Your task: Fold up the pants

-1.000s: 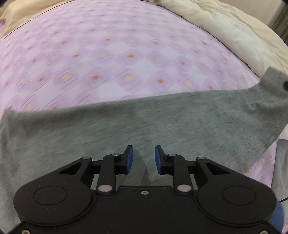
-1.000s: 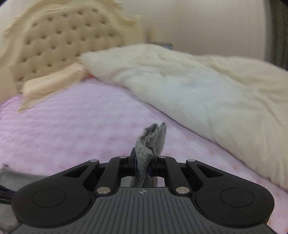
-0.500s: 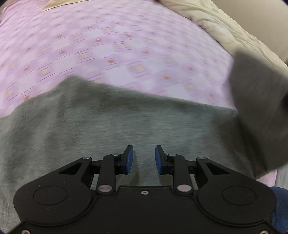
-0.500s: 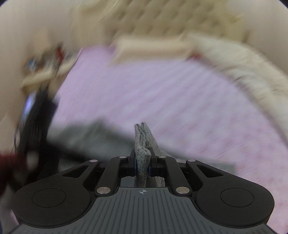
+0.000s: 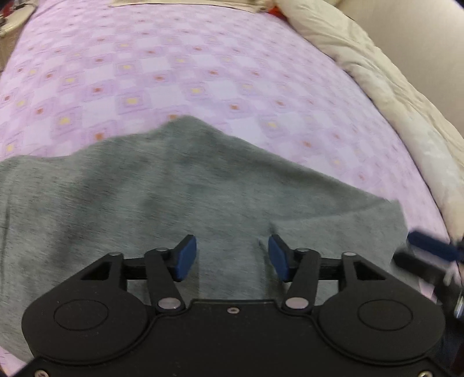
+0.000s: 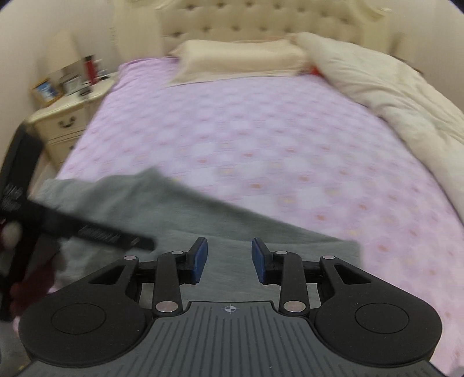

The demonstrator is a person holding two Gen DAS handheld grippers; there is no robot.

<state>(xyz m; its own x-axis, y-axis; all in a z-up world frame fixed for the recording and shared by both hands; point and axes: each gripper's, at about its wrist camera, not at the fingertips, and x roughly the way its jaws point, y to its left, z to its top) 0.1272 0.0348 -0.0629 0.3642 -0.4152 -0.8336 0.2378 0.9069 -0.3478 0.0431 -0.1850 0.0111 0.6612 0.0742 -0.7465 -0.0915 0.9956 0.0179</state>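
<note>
The grey pants (image 5: 179, 197) lie folded on the purple checked bed sheet (image 5: 174, 72), near its front edge. My left gripper (image 5: 232, 255) is open and empty just above the grey cloth. My right gripper (image 6: 229, 258) is open and empty over the right end of the pants (image 6: 185, 214). The right gripper's blue fingertip shows at the right edge of the left wrist view (image 5: 429, 246). The left gripper's black body (image 6: 72, 226) crosses the left of the right wrist view.
A cream duvet (image 6: 391, 95) is heaped along the bed's right side, also in the left wrist view (image 5: 391, 95). A cream pillow (image 6: 237, 58) lies by the tufted headboard (image 6: 261, 20). A nightstand (image 6: 66, 113) with small items stands at the left.
My right gripper swung left with the pant end, laid it over the rest and let go; its jaws are now open. My left gripper opened wider.
</note>
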